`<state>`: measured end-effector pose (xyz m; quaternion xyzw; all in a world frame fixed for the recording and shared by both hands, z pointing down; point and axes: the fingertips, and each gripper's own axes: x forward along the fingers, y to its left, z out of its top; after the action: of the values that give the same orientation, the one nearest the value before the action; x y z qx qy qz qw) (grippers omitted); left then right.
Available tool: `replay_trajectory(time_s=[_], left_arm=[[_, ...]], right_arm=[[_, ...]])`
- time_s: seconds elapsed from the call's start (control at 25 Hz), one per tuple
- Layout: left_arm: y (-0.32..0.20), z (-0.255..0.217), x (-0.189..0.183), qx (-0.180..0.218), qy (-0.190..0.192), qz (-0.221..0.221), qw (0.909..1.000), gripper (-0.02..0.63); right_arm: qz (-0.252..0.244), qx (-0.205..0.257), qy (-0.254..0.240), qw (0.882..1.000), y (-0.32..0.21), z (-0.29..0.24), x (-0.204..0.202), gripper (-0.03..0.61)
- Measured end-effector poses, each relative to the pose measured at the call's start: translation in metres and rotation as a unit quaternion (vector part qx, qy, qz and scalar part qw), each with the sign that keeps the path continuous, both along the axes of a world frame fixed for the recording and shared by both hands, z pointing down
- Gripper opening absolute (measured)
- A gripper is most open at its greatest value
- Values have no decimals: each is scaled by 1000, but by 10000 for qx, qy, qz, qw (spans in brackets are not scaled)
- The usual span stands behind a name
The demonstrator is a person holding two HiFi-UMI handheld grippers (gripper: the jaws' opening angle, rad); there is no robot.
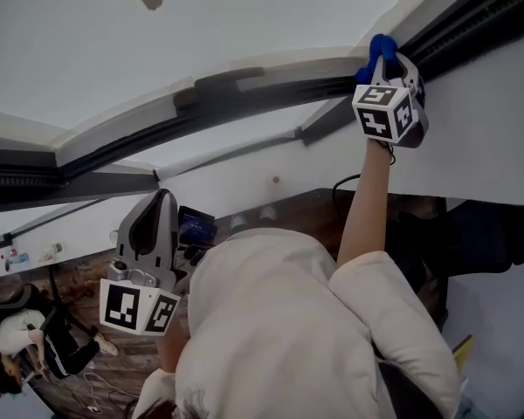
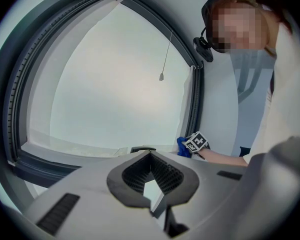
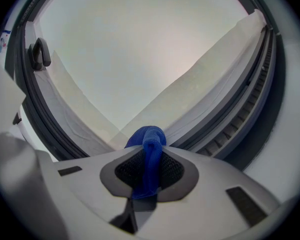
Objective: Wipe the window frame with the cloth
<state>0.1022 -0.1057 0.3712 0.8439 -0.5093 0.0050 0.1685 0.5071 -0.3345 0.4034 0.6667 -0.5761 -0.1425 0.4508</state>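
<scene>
1. The right gripper [image 1: 382, 58] is held up at the end of an outstretched bare forearm [image 1: 362, 208], at the upper right of the head view.
2. Its fingers are clamped on a blue cloth [image 3: 147, 140]. In the right gripper view [image 3: 149, 156] a strip of the cloth runs down between the ribbed pads, and a bunched end sticks out past the tips.
3. The bunched end of the cloth [image 1: 379, 47] sits against the dark grey window frame [image 1: 244, 92], by the black channel.
4. In the right gripper view the cloth meets the window frame [image 3: 250, 109] at a corner where two pale inner strips converge. Ribbed dark seals run along the right side.
5. A dark window handle [image 3: 39, 54] is on the frame's left side, well apart from the cloth.
6. The left gripper [image 1: 162, 201] is held low near the person's chest, well apart from the frame, and points upward.
7. In the left gripper view [image 2: 150, 154] its fingers are together at the tips with nothing between them.
8. That view also looks across to the window frame [image 2: 20, 109]. It shows the cloth [image 2: 182, 146] at the lower right corner of the pane, just beside the right gripper's marker cube [image 2: 196, 142].
9. A thin pull cord [image 2: 161, 76] with a small end-piece hangs in front of the pane.
10. The person wears a cream top [image 1: 288, 321].
</scene>
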Motion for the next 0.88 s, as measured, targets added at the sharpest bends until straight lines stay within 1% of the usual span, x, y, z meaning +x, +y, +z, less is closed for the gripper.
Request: replay_trajectory(time_s=[0.32, 0.88], left_arm=[[3, 5, -1, -86, 6, 24, 10000, 9], [5, 2, 7, -31, -44, 162, 9999, 10]], right_arm=[[51, -405, 77, 9991, 2, 34, -1, 61], [48, -583, 129, 9982, 2, 52, 0, 61]])
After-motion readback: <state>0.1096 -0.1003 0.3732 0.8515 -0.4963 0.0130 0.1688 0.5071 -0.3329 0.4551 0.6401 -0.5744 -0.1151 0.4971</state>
